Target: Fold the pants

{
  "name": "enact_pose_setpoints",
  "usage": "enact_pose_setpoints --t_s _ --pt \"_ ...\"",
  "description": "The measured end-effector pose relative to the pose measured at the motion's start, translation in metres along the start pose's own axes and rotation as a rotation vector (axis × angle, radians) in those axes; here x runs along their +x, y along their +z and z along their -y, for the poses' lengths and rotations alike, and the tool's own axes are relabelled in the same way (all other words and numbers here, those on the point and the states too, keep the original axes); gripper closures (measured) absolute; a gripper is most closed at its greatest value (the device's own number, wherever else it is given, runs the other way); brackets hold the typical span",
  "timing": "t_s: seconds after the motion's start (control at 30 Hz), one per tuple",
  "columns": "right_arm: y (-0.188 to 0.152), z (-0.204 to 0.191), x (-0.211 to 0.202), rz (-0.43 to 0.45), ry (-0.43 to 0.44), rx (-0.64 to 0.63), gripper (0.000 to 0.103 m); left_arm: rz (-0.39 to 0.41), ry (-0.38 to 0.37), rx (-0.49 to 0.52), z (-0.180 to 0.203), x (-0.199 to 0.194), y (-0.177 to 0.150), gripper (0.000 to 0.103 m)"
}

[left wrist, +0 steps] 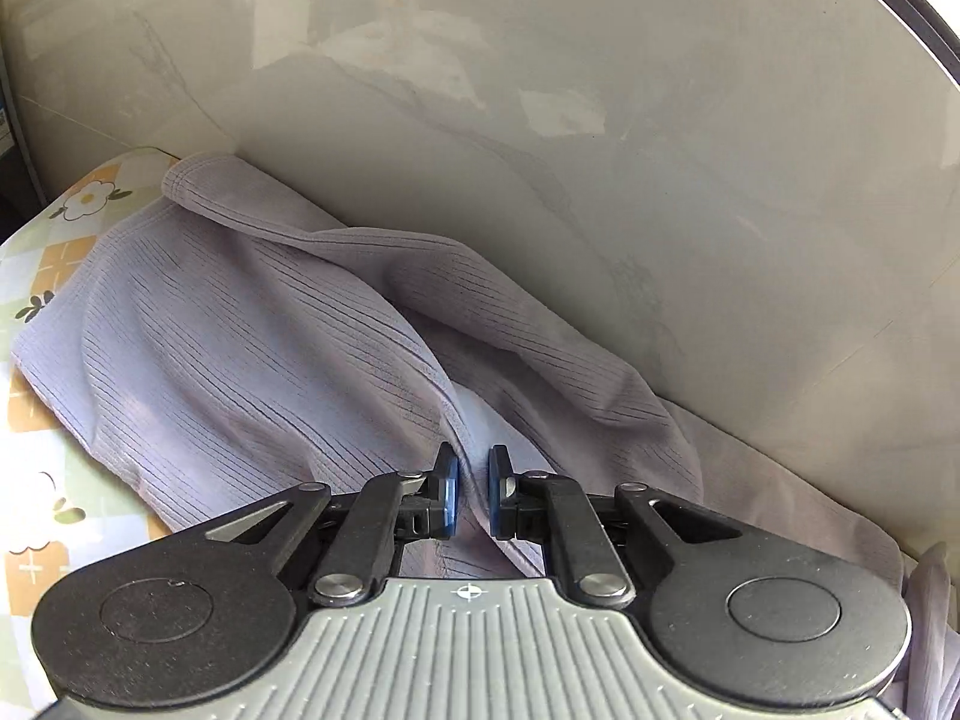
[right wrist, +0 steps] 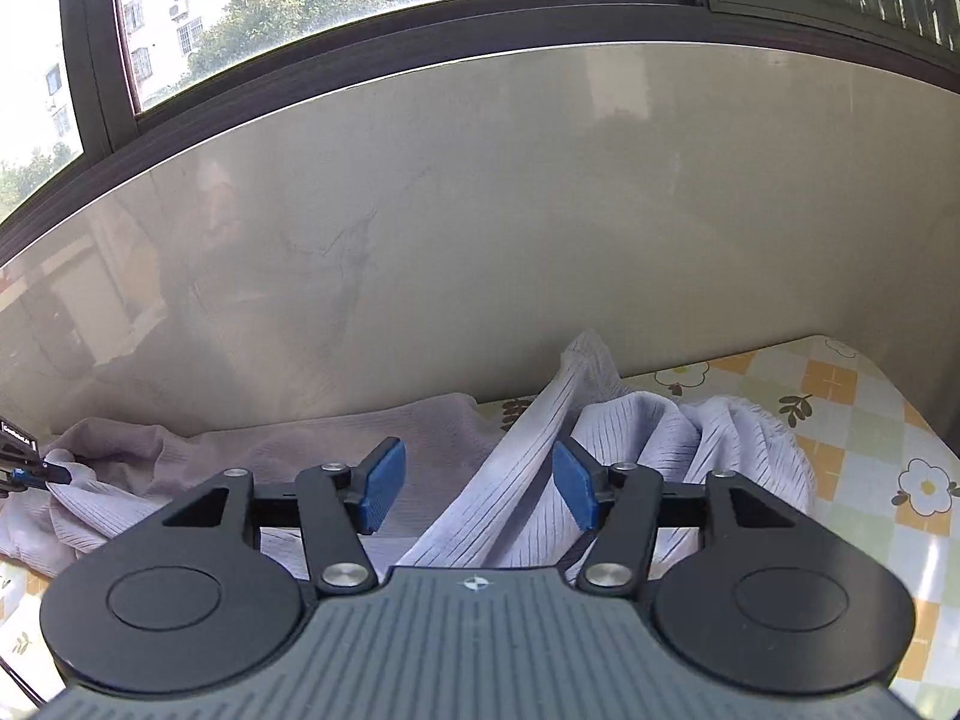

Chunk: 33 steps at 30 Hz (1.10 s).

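Two tools: left tool (left wrist: pixel 473 489) pinches pants (left wrist: pixel 252 348); right tool (right wrist: pixel 474 489) gapes.

Both wrist views close over pants (left wrist: pixel 252 324)

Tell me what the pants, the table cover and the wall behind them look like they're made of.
Pants: soft ribbed knit, lavender-grey, matte; fine parallel ribs and limp folds.
Table cover: probably a printed vinyl or oilcloth sheet; flat flower-and-check pattern with slight sheen.
Wall: smooth glossy panel or tile; it shows faint reflections.
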State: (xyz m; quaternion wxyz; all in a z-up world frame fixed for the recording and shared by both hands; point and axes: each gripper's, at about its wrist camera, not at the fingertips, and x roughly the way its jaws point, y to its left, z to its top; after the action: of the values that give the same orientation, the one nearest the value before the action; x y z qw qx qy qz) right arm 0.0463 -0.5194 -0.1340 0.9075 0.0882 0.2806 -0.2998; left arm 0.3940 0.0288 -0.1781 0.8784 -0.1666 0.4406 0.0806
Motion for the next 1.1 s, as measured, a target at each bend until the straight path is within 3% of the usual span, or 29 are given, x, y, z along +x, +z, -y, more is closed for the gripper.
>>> enact_pose_setpoints --t_s 0.1,0.17,0.2,0.23,0.27,0.3,0.33,0.53,0.67,0.83,1.1 --pt "0.007 -0.005 0.043 -0.078 -0.032 -0.010 0.028 0.031 -0.006 0.033 -0.013 -0.031 -0.014 0.093" --pt "0.006 -0.004 0.069 -0.148 -0.084 -0.005 0.029 0.036 -0.007 0.041 -0.023 -0.047 -0.027 0.093" --pt "0.005 -0.003 0.079 -0.182 -0.113 -0.001 0.040 0.036 -0.005 0.036 -0.027 -0.055 -0.034 0.093" --pt "0.003 0.000 0.086 -0.203 -0.147 0.012 0.066 0.036 -0.002 0.027 -0.033 -0.063 -0.042 0.093" --pt "0.001 0.002 0.088 -0.211 -0.159 0.023 0.080 0.036 0.002 0.020 -0.037 -0.069 -0.049 0.093" --pt "0.001 0.005 0.086 -0.212 -0.155 0.041 0.093 0.035 0.007 0.008 -0.045 -0.072 -0.057 0.093" --pt "0.000 0.010 0.079 -0.201 -0.136 0.077 0.096 0.034 0.009 -0.002 -0.049 -0.076 -0.063 0.093" --pt "-0.007 0.033 -0.013 -0.027 -0.122 0.173 0.098 0.020 0.041 -0.008 -0.066 -0.104 -0.093 0.093" --pt "-0.034 0.053 -0.077 -0.002 -0.125 0.221 0.098 0.018 0.062 0.000 -0.069 -0.122 -0.106 0.093" --pt "-0.086 0.071 -0.133 -0.117 -0.124 0.292 0.098 -0.020 0.106 0.013 -0.076 -0.135 -0.137 0.093" --pt "-0.131 0.093 -0.165 -0.333 -0.119 0.389 0.098 -0.112 0.183 0.002 -0.086 -0.153 -0.172 0.094"
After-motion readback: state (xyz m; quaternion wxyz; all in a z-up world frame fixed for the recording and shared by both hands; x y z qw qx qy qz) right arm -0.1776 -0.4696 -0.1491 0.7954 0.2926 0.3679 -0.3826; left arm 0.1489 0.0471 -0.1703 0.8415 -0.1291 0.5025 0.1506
